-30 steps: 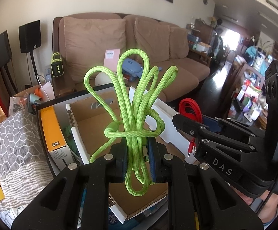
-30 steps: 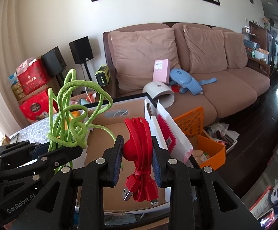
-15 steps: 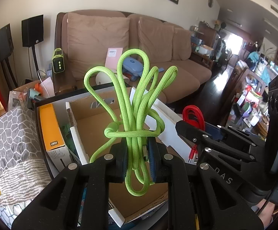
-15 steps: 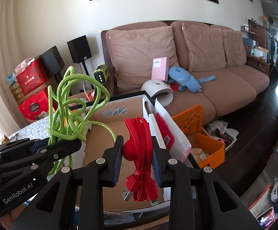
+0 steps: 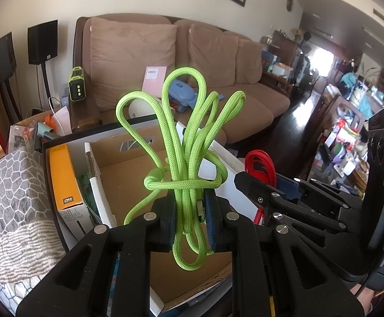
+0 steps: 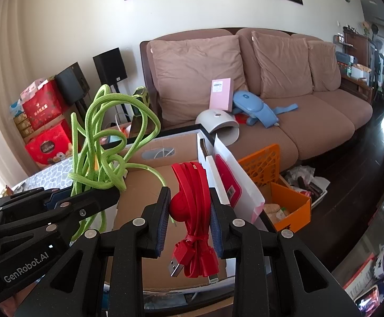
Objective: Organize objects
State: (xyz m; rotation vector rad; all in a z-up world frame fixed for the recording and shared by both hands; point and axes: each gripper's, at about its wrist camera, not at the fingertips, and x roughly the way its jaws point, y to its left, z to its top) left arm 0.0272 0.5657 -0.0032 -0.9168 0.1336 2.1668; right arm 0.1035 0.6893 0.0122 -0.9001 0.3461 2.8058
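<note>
Nearest the left wrist camera, the left tongs point(image 5: 188, 219) are clenched on a bundle of green braided cord point(image 5: 185, 145), pads pressing its middle; the loops fan upward above the fingers and one loop hangs below them. In the right wrist view the right tongs point(image 6: 190, 216) are clenched on a bundled red flat cable point(image 6: 192, 203), whose USB plug and second connector dangle beneath the pads. Each pair of tongs shows in the other's view: the right one sits just to the right of the green cord with the red cable sticking up from it, and the left one sits to the left of the red cable with the cord rising out of it. Both bundles are held in the air above an open cardboard box point(image 5: 128, 174), whose brown floor lies bare under them. Left of the box stands an orange and white carton point(image 5: 65, 182) on edge, and beyond that a grey patterned cloth point(image 5: 12, 190) covers the table. At the box's right side leans a white envelope with a red panel point(image 6: 231, 182), and past it an orange crate point(image 6: 268, 163) sits on the dark floor. Farther back is a brown sofa point(image 6: 310, 121) carrying a pink booklet point(image 6: 220, 97), a white domed device point(image 6: 218, 121) and a blue item point(image 6: 255, 108). Black speakers point(image 6: 110, 64) stand against the wall at the left.
</note>
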